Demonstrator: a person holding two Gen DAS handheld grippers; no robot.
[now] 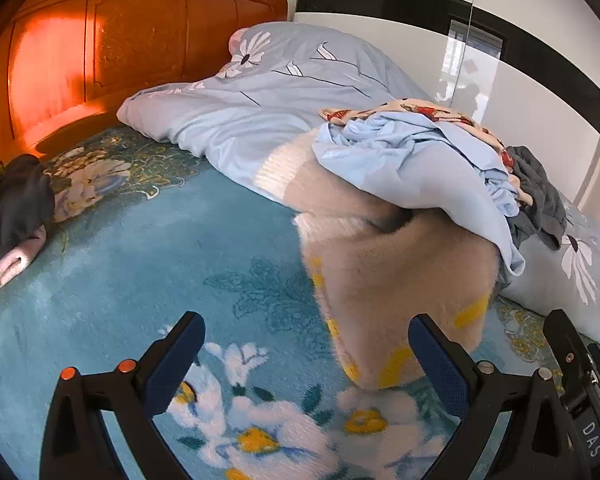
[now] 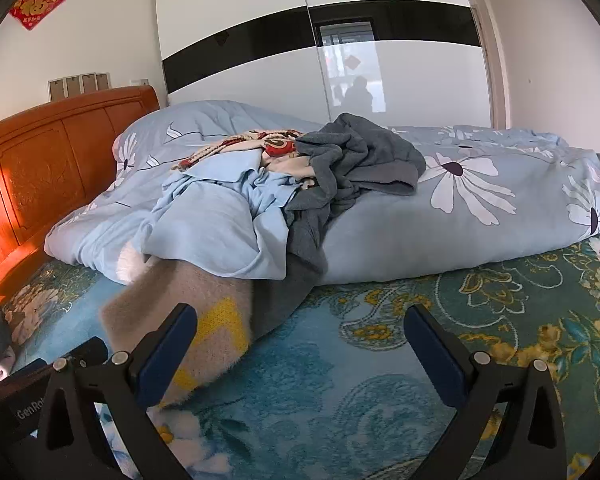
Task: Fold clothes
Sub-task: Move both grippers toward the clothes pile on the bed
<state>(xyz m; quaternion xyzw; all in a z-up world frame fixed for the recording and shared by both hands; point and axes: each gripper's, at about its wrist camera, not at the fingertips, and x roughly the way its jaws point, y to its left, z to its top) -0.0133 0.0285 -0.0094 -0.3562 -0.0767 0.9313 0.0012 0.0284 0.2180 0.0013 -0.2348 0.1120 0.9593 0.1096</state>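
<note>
Left gripper (image 1: 306, 340): jaws wide, empty. Right gripper (image 2: 300, 330): jaws wide, empty. Fuzzy beige sweater with yellow patches (image 1: 384, 280): just ahead of both, hem spilling from heap onto teal floral blanket (image 1: 120, 280). Heap on sweater: crumpled light-blue shirt (image 2: 212, 224), grey fleece garment (image 2: 360, 160). Nothing folded; all remains.

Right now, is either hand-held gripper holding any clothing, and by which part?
Nothing is held. The left hand-held gripper and right hand-held gripper both stand open over the bed; the beige sweater lies free.
</note>
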